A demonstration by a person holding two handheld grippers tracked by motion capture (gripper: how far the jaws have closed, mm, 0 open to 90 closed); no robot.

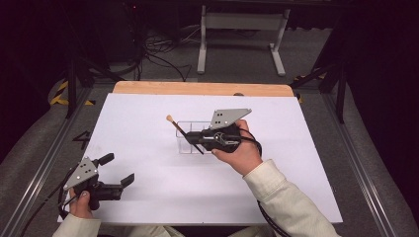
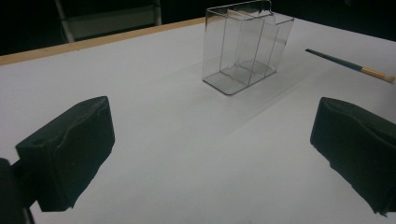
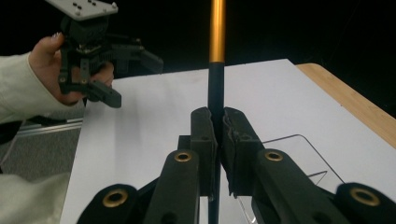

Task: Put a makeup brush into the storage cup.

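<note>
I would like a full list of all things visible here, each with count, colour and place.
brush: one, black handle with a golden band and pale end, clamped in the right gripper, slanting over the organiser
organiser: one, clear plastic with compartments, standing near the table's middle
table: one, white top with a wooden far edge
metal stand: one, pale grey, on the floor beyond the table
cables: several, black, on the floor behind
left gripper: one, black, jaws apart, near the table's front left corner
right gripper: one, black, closed on the brush
sleeves: two, cream
</note>
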